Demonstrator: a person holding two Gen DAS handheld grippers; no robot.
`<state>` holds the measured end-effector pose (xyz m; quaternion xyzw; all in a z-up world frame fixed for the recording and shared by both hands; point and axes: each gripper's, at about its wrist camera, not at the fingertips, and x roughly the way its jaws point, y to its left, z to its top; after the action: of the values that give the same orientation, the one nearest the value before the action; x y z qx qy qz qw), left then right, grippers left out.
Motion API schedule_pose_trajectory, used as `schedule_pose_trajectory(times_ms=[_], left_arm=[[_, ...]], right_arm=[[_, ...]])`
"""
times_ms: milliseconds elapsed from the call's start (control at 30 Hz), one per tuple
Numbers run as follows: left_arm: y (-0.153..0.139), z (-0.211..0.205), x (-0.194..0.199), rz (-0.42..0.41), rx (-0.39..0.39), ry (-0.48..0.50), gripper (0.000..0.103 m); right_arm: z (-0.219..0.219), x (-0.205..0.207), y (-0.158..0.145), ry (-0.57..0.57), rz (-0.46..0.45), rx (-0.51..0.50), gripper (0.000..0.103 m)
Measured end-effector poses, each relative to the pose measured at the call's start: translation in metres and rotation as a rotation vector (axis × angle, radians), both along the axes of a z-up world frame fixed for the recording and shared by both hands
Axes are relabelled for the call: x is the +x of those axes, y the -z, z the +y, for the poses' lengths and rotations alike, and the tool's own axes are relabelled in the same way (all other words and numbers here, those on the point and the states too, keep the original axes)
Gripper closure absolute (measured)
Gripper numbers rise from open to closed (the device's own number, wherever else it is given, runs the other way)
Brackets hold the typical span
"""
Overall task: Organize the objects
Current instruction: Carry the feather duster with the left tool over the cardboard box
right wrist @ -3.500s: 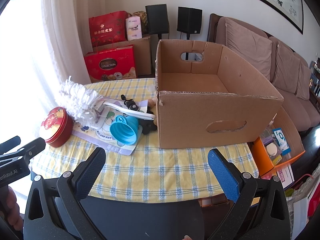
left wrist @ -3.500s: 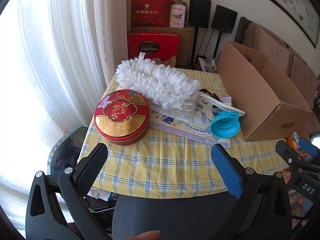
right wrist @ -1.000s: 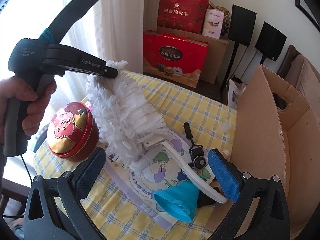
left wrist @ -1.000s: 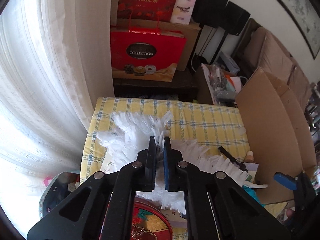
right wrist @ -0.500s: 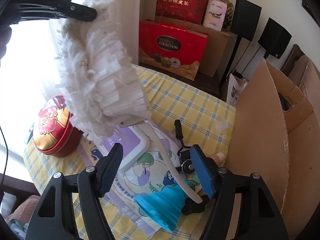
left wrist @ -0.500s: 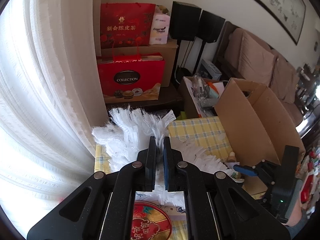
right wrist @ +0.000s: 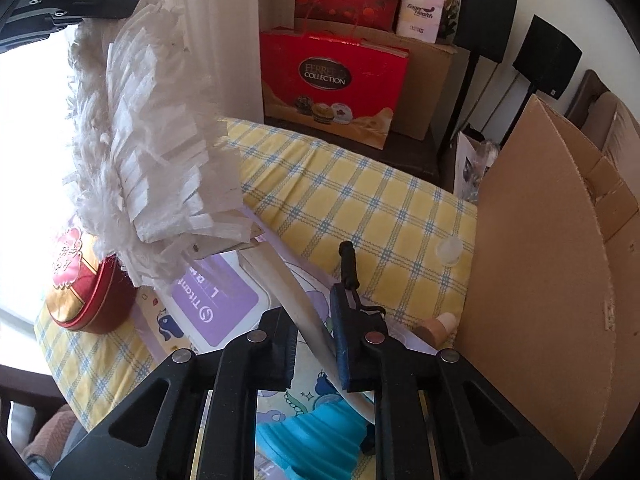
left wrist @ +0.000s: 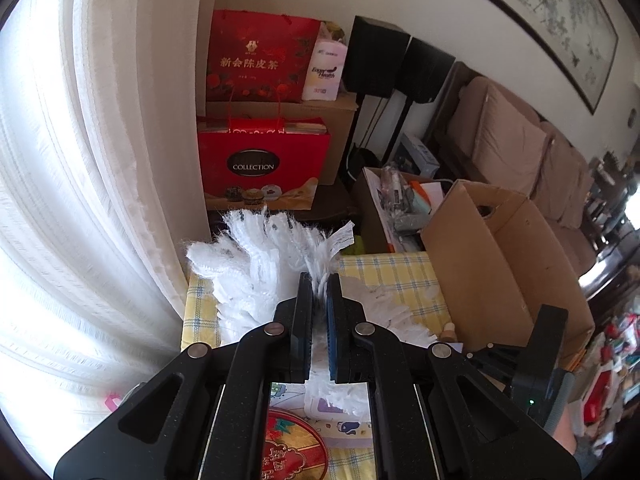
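Left claw [left wrist: 319, 292] clamped on duster [right wrist: 152, 152] fluff, right claw [right wrist: 316, 340] just closed on handle (cardboard box [right wrist: 552, 280] beside)

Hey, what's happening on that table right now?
A person is tidying with two hand-held tongs. The left tongs are shut on the fluffy head of a white duster, lifted off the yellow checked table. The right tongs have just been closing on its handle. A cardboard box stands alongside.

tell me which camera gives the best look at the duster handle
The right wrist view: the white duster handle runs from the fluffy head down between the right gripper pads. The left wrist view shows only the fluffy head; the handle is hidden.
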<state>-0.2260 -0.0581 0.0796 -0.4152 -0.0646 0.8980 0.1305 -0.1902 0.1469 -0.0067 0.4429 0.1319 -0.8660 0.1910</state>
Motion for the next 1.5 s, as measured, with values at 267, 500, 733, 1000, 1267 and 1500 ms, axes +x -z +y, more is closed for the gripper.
schedule_pose_trajectory(times_ms=[267, 500, 733, 1000, 1267, 1500], left_arm=[[-0.058, 0.011, -0.011, 0.049, 0.03, 0.005, 0.098], [-0.106, 0.072, -0.025, 0.079, -0.015, 0.08, 0.098], [-0.124, 0.143, -0.038, 0.058, -0.018, 0.152, 0.099], [-0.163, 0.202, -0.019, 0.119, -0.061, 0.241, 0.099], [-0.225, 0.237, 0.018, 0.202, -0.095, 0.323, 0.099], [-0.258, 0.247, 0.04, 0.207, -0.07, 0.354, 0.099]], right_arm=[[0.003, 0.017, -0.061, -0.043, 0.03, -0.089, 0.091], [0.027, 0.037, -0.12, -0.04, 0.087, -0.059, 0.093], [0.086, 0.032, -0.137, 0.042, 0.07, -0.074, 0.094], [0.136, 0.039, -0.15, 0.091, 0.138, -0.16, 0.069], [0.143, 0.047, -0.165, 0.074, 0.217, -0.229, 0.04], [0.133, 0.051, -0.178, 0.062, 0.259, -0.273, 0.04]])
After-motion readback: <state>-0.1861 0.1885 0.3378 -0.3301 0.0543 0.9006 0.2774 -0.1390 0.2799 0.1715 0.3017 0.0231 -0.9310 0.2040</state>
